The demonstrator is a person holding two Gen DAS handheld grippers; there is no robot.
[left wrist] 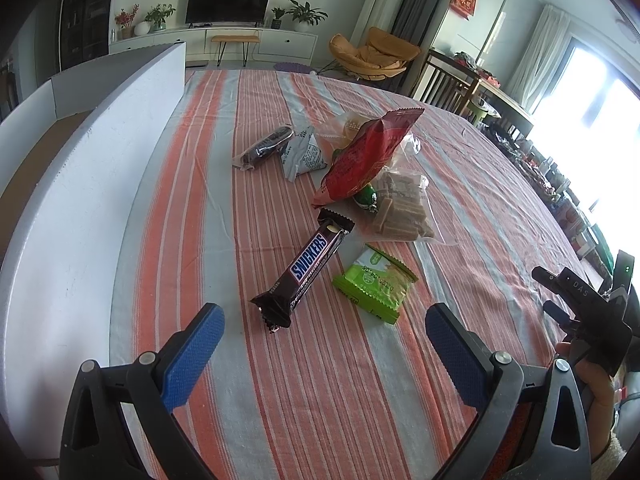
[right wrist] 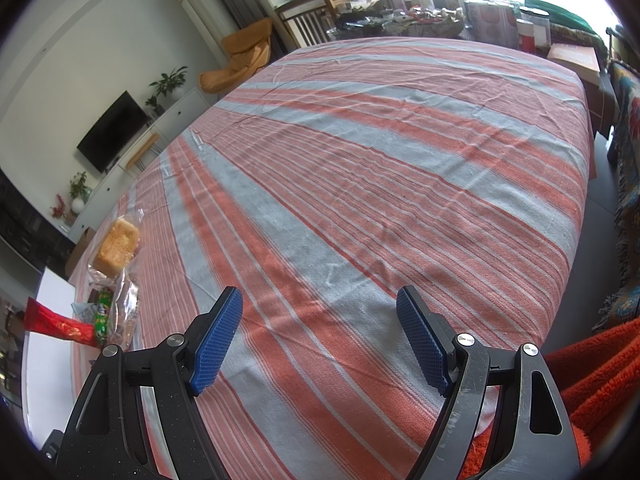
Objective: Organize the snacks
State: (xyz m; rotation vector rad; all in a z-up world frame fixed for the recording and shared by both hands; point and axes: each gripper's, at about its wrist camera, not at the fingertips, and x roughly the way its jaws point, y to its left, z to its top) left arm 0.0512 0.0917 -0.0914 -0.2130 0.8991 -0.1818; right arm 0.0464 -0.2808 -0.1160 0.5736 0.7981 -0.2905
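Note:
My left gripper [left wrist: 324,320] is open and empty, just above the striped cloth. A Snickers bar [left wrist: 306,270] lies right ahead of it, one end between the fingertips. A green cracker packet [left wrist: 374,283] lies to its right. Beyond lie a red bag [left wrist: 366,156], a clear wafer bag [left wrist: 402,210], a small green sweet [left wrist: 366,197], a grey-white packet [left wrist: 302,154] and a dark cookie pack [left wrist: 266,146]. My right gripper [right wrist: 320,312] is open and empty over bare cloth. The red bag [right wrist: 60,326], a green pack [right wrist: 103,314] and bagged bread [right wrist: 118,246] lie far left of it.
A white open box [left wrist: 80,184] stands along the left edge of the table. The right gripper's body [left wrist: 584,304] and the hand holding it show at the right in the left wrist view. An orange blanket [right wrist: 592,380] lies at the lower right of the right wrist view.

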